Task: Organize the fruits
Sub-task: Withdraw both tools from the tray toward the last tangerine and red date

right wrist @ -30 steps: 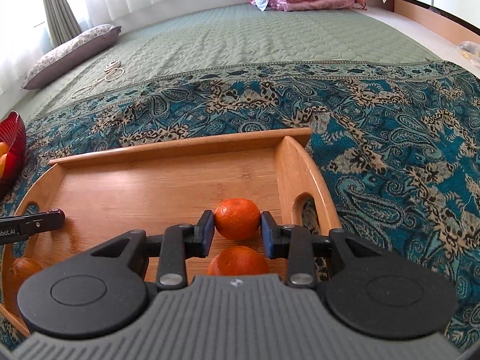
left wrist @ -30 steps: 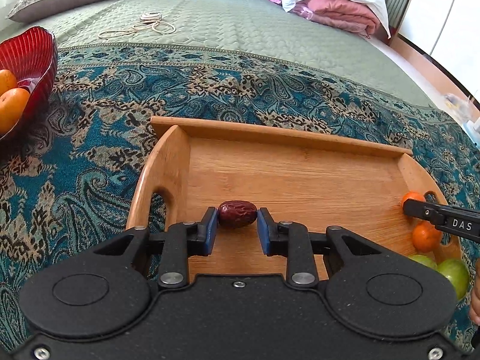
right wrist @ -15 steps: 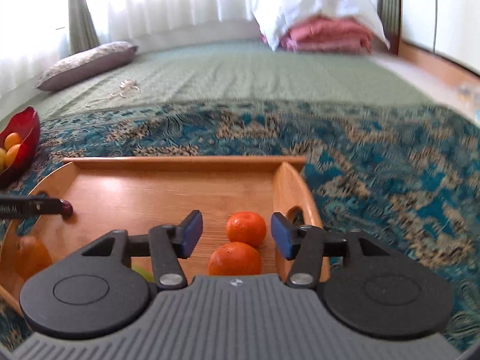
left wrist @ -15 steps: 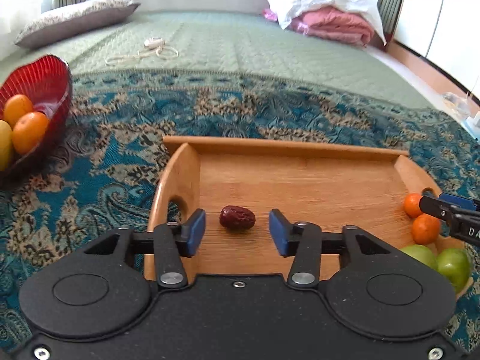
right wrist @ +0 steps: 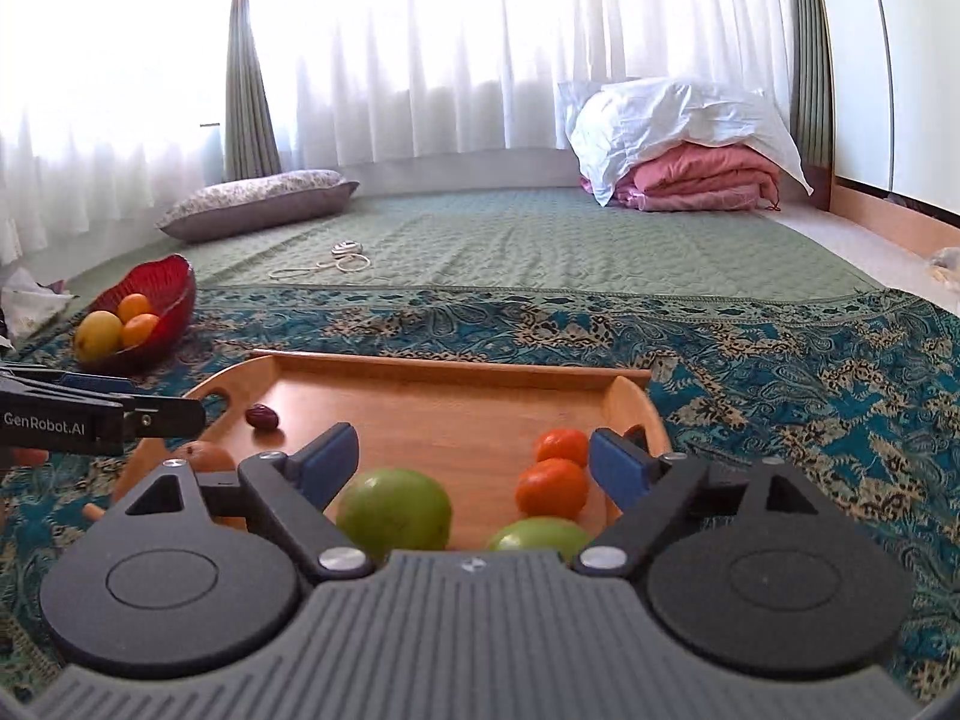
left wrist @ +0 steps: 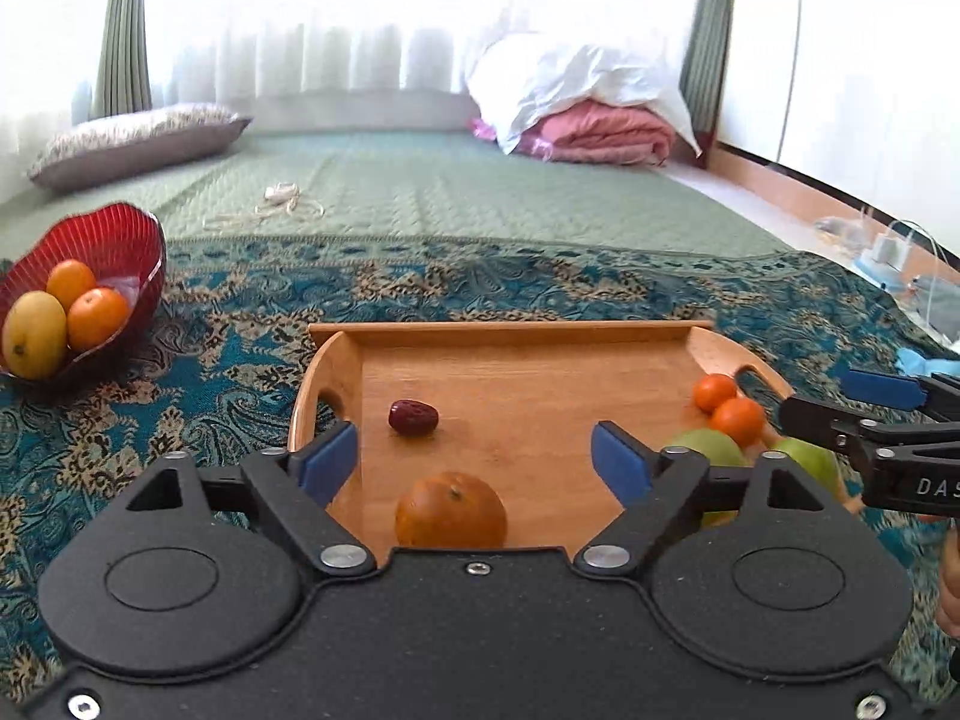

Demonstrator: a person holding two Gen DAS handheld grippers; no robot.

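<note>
A ribbed red glass bowl [left wrist: 114, 252] sits at the far left on a teal paisley-patterned cloth [left wrist: 228, 348]. It holds one yellow mango-like fruit [left wrist: 34, 334] and two oranges. Well behind it, a grey patterned cushion [left wrist: 138, 141] lies on a green quilted mat [left wrist: 456, 180], with a loose white cord [left wrist: 273, 204] on the mat nearby.

To the right of the bowl, apart from it, a rectangular bamboo tray with cut-out handles [left wrist: 522, 333] rests on the cloth. Near the tray's left end lies a dark red wrinkled date [left wrist: 413, 417]. Closer to the camera is a dull orange mandarin [left wrist: 450, 510].

The left gripper [left wrist: 474, 459] hovers over the tray's near left side with its blue-padded fingers spread wide, released and gripping nothing.

In the right wrist view, two pale green round fruits, the larger one [right wrist: 393, 513] and a smaller one [right wrist: 543, 534], lie at the tray's near right. Just beyond them two small bright orange tangerines [right wrist: 552, 486] sit touching each other beside the right handle.

The right gripper [right wrist: 474, 459] is likewise spread wide and released, hanging above the green fruits.

At the far right back, a pink folded quilt [right wrist: 699, 180] sits under a white pillow [right wrist: 672, 117], before sheer white curtains [right wrist: 480, 42].
</note>
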